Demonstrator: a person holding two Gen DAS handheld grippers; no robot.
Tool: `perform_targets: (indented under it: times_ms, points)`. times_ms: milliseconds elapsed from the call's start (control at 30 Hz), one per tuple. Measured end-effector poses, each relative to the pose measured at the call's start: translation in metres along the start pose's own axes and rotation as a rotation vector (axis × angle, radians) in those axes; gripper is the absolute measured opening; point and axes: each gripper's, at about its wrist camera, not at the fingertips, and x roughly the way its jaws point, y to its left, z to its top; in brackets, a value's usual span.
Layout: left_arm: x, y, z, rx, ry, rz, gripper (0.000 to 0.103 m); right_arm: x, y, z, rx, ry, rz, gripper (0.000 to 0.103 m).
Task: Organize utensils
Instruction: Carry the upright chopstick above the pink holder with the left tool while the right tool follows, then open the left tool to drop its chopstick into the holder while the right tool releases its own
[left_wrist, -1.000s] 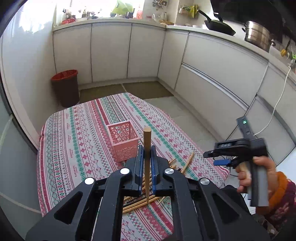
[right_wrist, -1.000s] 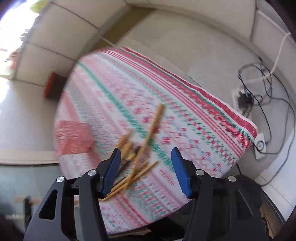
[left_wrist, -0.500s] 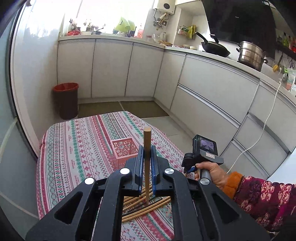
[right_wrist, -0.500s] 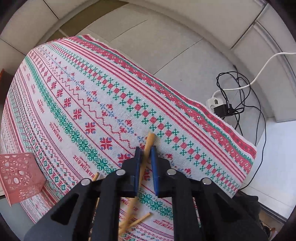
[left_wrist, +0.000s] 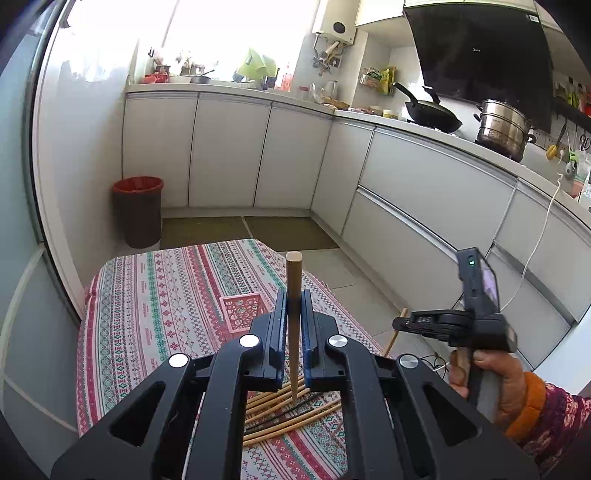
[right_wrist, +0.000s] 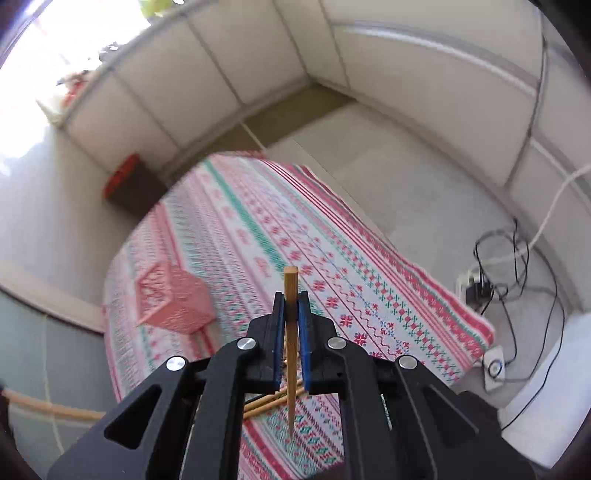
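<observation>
Pink basket (left_wrist: 242, 310) sits on the table, open top; contents can't be made out. Left gripper (left_wrist: 294, 334) is clamped tight on 1 chopstick (left_wrist: 294, 295), thick end up. Right gripper (right_wrist: 291, 332) is clamped on another chopstick (right_wrist: 291, 314), lifted off the cloth. Rest of the chopsticks lie in a loose pile (left_wrist: 291, 410) near the table's near edge, approx 8, overlapping, hard to count. Patterned tablecloth (left_wrist: 155, 295), white kitchen cabinets (left_wrist: 229, 147), red-lined bin (left_wrist: 137, 210) on the floor.
</observation>
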Motion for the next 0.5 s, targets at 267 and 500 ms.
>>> perform_targets:
  times_ms: [267,500]
  points:
    - [0.005,0.002,0.051,-0.017,-0.083,0.058,0.006,-0.1,0.036,0.042,-0.108,-0.216,0.171,0.007]
    - [0.037,0.018,0.089,-0.028,-0.143,0.144,0.006,-0.108,0.086,0.081,-0.151,-0.312,0.283,0.007]
